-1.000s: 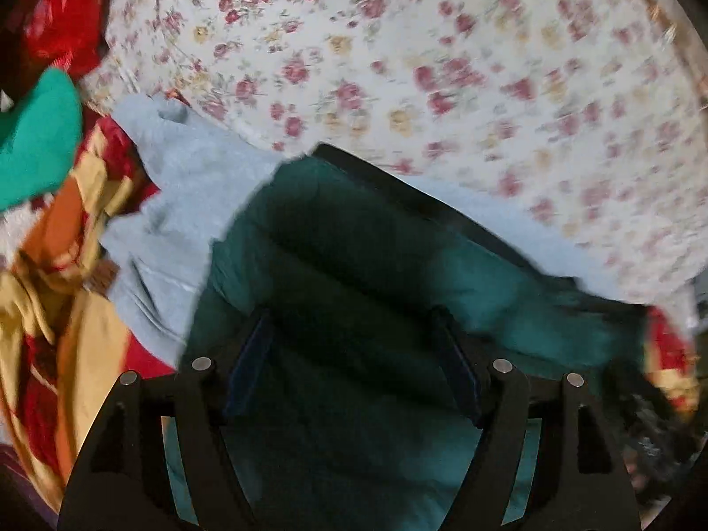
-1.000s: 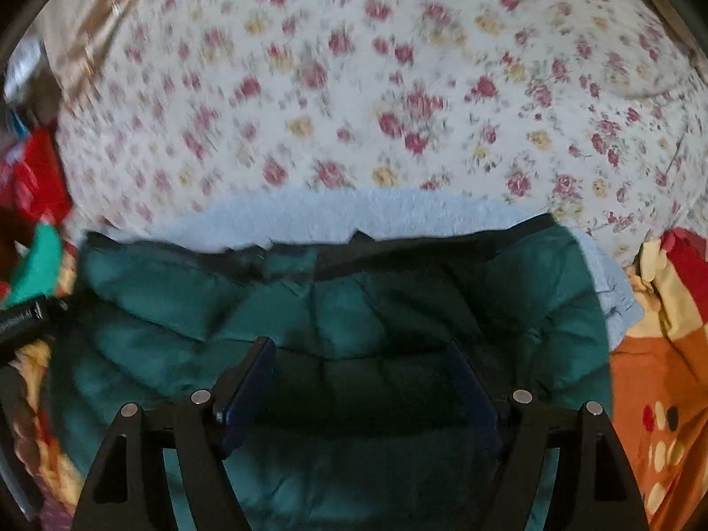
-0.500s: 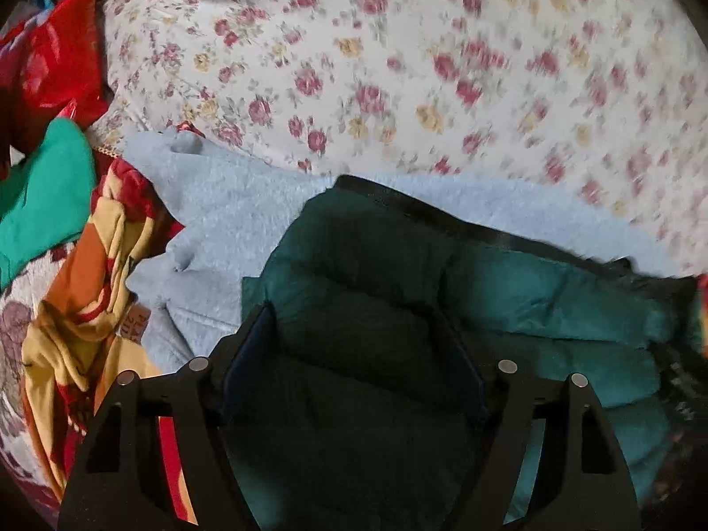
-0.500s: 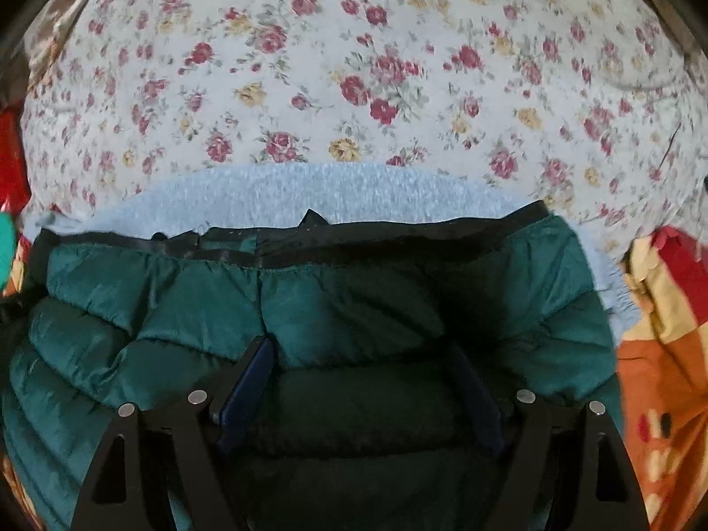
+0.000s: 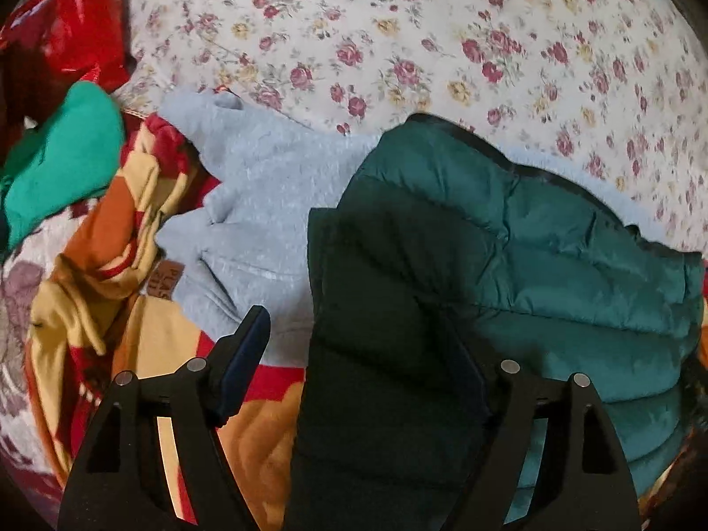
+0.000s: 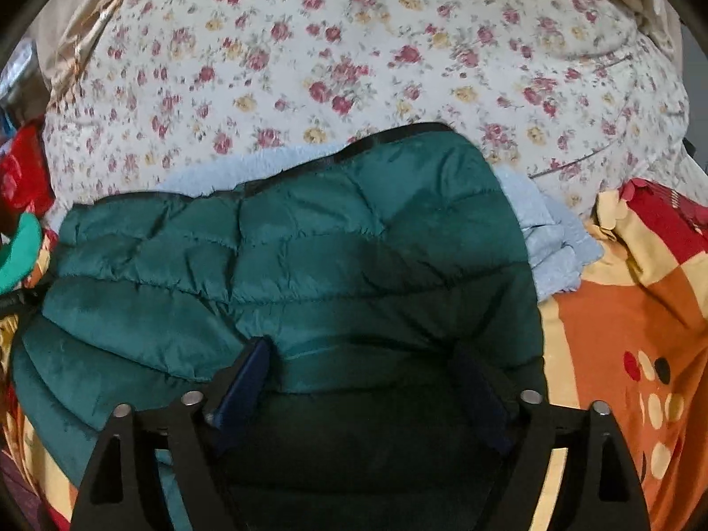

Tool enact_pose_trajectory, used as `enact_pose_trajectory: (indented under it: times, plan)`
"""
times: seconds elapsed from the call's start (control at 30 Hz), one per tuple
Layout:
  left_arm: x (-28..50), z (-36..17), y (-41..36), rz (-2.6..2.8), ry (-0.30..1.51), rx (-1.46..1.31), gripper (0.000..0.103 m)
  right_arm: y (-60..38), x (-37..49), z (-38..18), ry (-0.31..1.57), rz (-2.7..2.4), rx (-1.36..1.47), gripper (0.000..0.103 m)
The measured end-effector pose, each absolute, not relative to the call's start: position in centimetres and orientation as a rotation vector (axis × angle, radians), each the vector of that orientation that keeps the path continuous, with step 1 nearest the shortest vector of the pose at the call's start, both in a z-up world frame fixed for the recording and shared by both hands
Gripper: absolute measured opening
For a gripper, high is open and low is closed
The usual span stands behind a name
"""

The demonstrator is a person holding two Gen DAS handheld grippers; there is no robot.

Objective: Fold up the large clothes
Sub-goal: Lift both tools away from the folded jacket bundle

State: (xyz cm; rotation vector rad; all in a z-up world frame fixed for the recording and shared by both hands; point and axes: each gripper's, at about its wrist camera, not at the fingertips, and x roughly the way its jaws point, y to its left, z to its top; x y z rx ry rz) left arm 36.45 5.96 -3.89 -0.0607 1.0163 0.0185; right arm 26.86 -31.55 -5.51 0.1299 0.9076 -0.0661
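A dark green quilted jacket lies folded on a light blue fleece garment on the bed. My left gripper hovers open over the jacket's left edge. Its left finger is off the jacket, above the fleece, and the right finger is over the dark quilting. In the right wrist view the jacket fills the middle, with the fleece showing past its right side. My right gripper is low over the jacket. Its jaws are opening, with a ridge of jacket fabric between them.
A floral sheet covers the bed beyond the clothes. A red, orange and yellow blanket is bunched on both sides. A bright green garment and a red bag lie at the far left.
The left gripper has slid left off the jacket's edge, so its left finger now stands over the fleece. The right gripper has shifted over the jacket and its jaws have widened.
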Motion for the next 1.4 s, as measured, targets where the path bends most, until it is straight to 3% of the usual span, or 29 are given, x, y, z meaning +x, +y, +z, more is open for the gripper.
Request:
enact_pose_trajectory:
  times: [0.1,0.47,0.77,1.2,1.4]
  plan:
    - [34.8,-1.9,5.6,-0.002,0.981,-0.033,0.078,-31.8,26.5,-4.4,0.938,-0.065,0.136,0.085]
    - [19.8,5.0,6.7,0.068,0.741,0.118,0.078,-32.9,12.7,1.3,0.696,-0.155,0.193,0.085]
    - [8.5,7.8,5.9,-0.03,0.712,-0.04,0.078,-30.4,3.7,4.0,0.613,-0.093,0.33,0.085]
    - [0.4,14.2,6.6,-0.002,0.56,-0.054,0.078,-25.4,-3.7,12.9,0.395,0.037,0.352,0.085]
    - [-0.3,14.8,6.9,-0.007,0.544,-0.065,0.078,-25.5,-4.6,13.5,0.378,0.028,0.343,0.085]
